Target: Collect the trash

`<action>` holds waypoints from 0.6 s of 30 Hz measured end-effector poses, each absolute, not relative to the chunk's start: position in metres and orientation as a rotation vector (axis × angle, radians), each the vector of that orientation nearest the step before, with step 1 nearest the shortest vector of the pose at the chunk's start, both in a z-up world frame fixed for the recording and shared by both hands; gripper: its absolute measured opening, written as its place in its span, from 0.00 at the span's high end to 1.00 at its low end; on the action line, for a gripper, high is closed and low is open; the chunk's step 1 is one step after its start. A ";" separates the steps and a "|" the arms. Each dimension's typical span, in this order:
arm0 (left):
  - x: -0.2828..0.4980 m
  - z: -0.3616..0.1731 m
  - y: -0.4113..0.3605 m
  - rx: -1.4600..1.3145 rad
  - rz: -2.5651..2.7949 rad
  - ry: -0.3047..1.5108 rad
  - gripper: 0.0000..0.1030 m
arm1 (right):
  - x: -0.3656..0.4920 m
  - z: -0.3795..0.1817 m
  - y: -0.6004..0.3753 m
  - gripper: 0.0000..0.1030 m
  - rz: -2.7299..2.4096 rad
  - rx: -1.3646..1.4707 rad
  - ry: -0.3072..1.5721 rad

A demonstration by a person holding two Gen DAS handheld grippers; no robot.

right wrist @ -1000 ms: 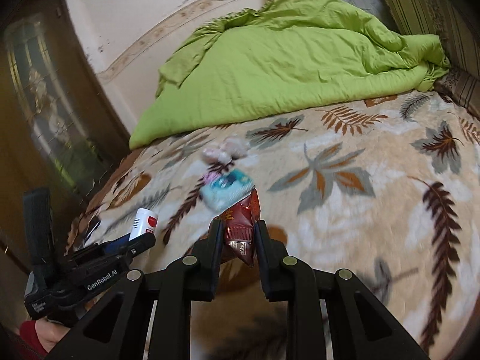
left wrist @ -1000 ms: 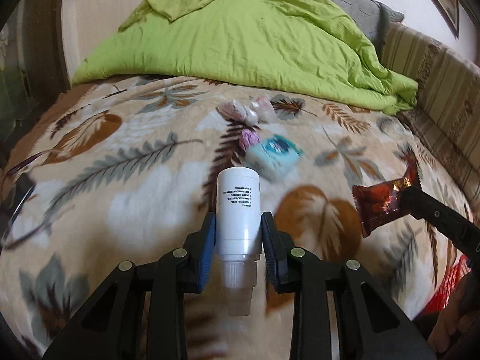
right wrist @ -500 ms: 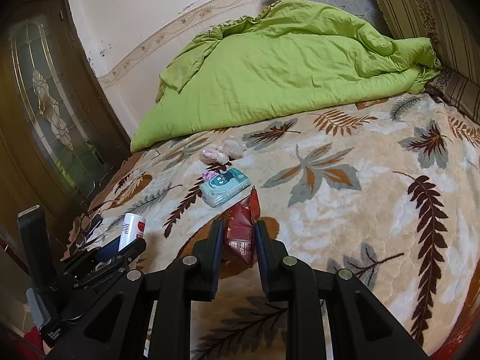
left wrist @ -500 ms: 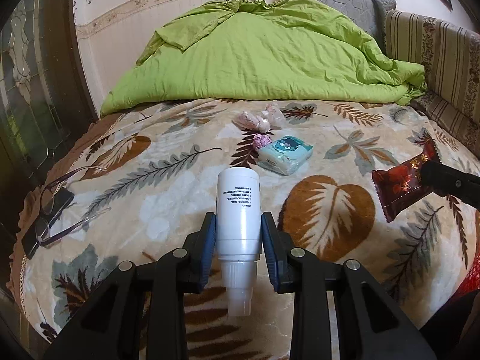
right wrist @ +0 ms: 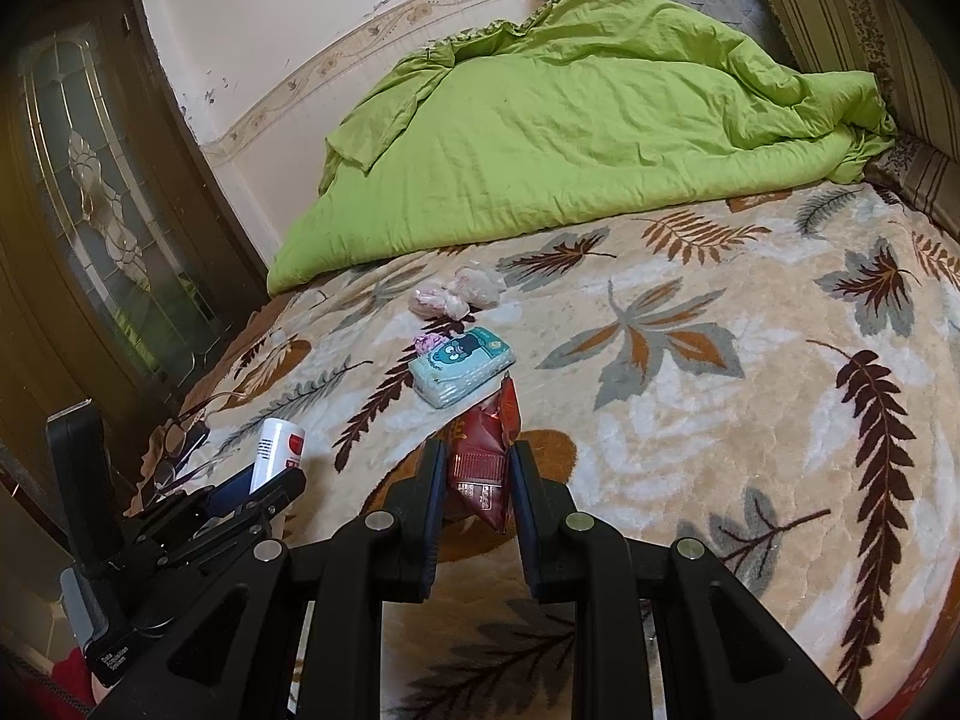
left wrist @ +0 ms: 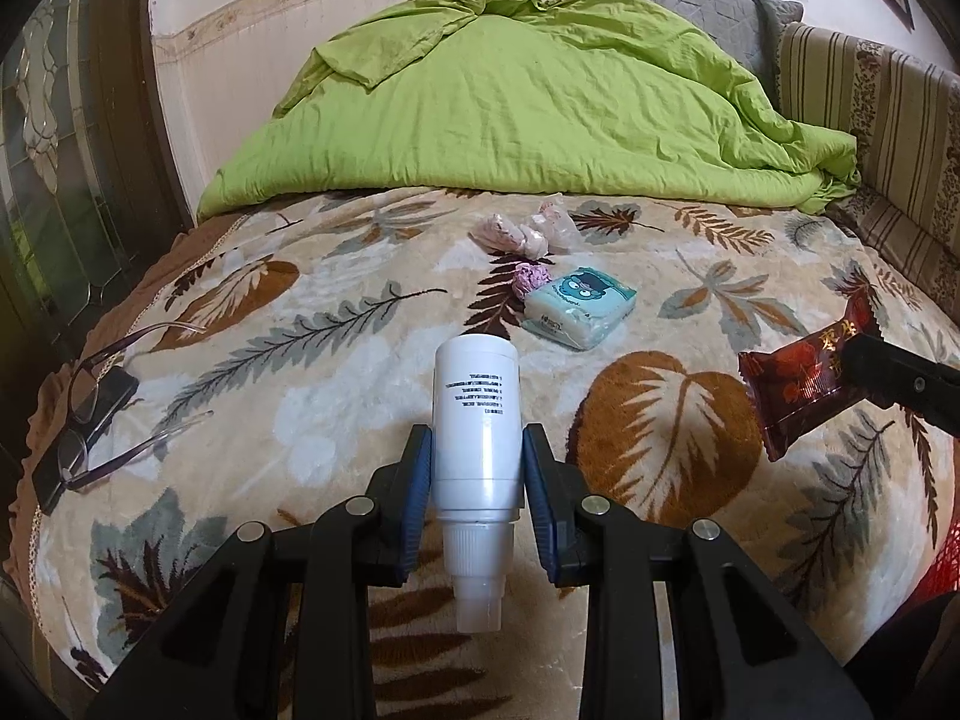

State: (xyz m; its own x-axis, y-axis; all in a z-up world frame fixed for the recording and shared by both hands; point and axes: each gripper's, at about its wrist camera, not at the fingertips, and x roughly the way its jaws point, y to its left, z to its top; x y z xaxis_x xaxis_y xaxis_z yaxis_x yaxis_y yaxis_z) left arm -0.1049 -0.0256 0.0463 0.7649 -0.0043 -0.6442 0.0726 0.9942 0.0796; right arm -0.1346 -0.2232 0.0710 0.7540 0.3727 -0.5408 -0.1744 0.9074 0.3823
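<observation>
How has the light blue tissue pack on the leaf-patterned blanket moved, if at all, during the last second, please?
No. The light blue tissue pack lies beside the small purple wad, on the same dark leaf print; only the cameras pulled back.

The red snack wrapper (left wrist: pixel 804 384) carries gold Chinese characters, perhaps 枣生. The white bottle (left wrist: pixel 477 414) has small black print, too tiny to read. The tissue pack (right wrist: pixel 461 365) shows a cartoon face.

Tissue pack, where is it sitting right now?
The tissue pack lies mid-bed on the leaf-print blanket, touching a crumpled purple wrapper on its far-left side, beyond the white bottle.
</observation>
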 end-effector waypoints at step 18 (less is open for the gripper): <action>-0.102 0.045 -0.026 0.100 -0.038 0.700 0.72 | -0.135 0.071 -0.223 0.78 0.309 0.323 0.653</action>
